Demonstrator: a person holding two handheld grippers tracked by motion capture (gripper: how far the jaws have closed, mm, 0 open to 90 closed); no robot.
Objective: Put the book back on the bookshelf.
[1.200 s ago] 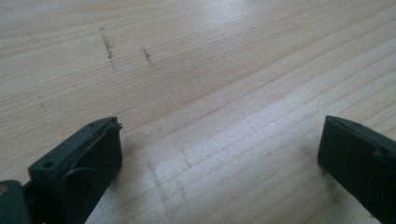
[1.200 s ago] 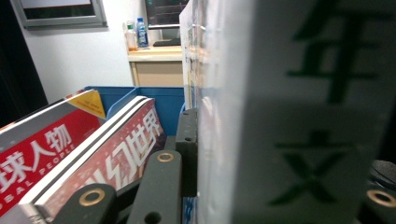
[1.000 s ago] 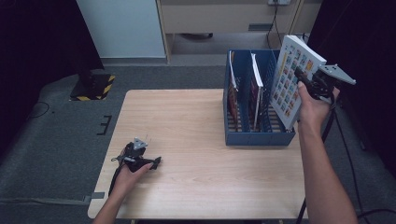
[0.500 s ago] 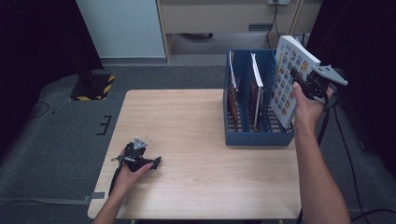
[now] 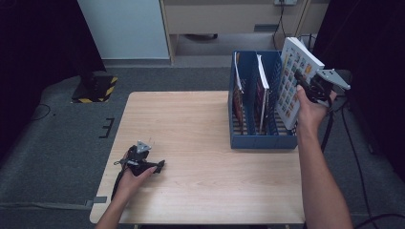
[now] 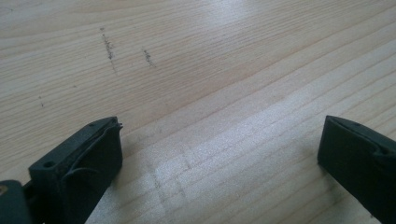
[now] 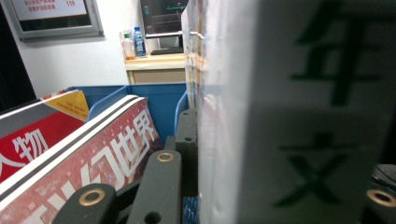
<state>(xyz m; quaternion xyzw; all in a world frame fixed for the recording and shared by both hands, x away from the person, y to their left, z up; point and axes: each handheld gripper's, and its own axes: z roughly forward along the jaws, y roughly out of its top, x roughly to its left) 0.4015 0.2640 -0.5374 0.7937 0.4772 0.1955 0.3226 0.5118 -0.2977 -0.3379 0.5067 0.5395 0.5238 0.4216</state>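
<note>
Clamping a white book (image 5: pixel 296 81) tilted over the blue rack's (image 5: pixel 260 140) 3 o'clock slot, the right hand-held gripper (image 5: pixel 303 83) must next lower it; the left hand-held gripper (image 5: pixel 152 167) rests wide open on the table (image 5: pixel 200 143).

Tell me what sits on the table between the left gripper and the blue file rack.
Nothing: in the high view, bare wooden table runs from the left gripper to the blue file rack. The left gripper view shows plain wood between its open fingers.

The rack (image 5: pixel 260 138) stands at the table's (image 5: pixel 200 124) right side, apparently holding two magazines (image 5: pixel 261 93) upright inside.
</note>
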